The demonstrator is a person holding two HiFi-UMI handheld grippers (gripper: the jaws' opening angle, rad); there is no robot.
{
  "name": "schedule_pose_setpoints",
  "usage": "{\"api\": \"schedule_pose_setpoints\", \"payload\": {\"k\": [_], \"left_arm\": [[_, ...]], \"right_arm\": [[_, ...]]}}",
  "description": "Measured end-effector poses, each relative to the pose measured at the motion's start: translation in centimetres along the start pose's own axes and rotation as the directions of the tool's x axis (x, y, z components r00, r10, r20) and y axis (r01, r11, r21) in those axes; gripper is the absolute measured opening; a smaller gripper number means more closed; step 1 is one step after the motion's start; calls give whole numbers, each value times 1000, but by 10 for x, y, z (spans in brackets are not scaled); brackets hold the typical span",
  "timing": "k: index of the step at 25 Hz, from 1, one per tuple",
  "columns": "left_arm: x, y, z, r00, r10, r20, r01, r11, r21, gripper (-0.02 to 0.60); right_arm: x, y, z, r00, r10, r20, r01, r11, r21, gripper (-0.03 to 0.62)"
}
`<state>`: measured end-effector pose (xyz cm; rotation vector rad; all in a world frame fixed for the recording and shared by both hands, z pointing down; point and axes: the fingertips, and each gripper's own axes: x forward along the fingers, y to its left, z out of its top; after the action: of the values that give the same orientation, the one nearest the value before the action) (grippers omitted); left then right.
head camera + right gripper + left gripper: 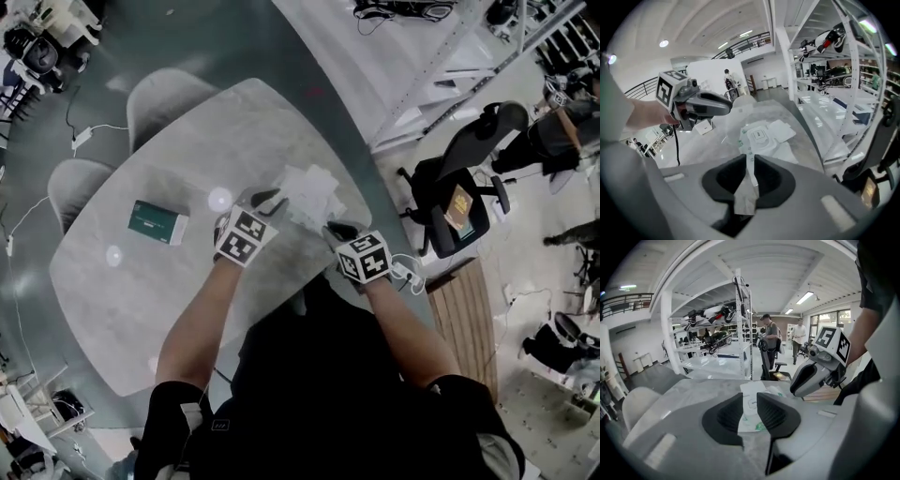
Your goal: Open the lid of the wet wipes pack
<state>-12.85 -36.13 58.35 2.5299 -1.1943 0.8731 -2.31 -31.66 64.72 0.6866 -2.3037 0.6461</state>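
- The table (141, 300) is pale grey with a stone pattern and rounded corners; ceiling lights glint off its top.
- A small green-and-white box (157, 222) lies flat toward the left side, well apart from everything else.
- A white wipes pack (761, 138) lies near the far right edge, its near end raised.
- Flat white sheets (786, 130) lie touching it.

a big open lab or workshop hall
white metal racks (739, 324) loaded with gear, a railed mezzanine (745, 43), ceiling strip lights (805, 297), a black office chair (483, 131), cables on the floor (94, 129), people standing (771, 336) among the aisles.
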Motion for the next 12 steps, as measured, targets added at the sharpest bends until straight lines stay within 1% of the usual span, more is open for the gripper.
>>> {"api": "schedule_pose_setpoints", "payload": {"k": [5,6,12], "left_arm": [[-52,-26,-3,997,-12,82,16,999,-48,98],[-60,-30,-3,995,-15,95,20,998,-57,97],[-98,-47,10,988,-12,152,31,991,-127,85]], "right_arm": [[-52,26,2,993,-55,103,48,997,64,55],[-62,31,3,990,-68,124,60,996,70,43],[-127,48,9,968,-127,218,115,991,64,5]]}}
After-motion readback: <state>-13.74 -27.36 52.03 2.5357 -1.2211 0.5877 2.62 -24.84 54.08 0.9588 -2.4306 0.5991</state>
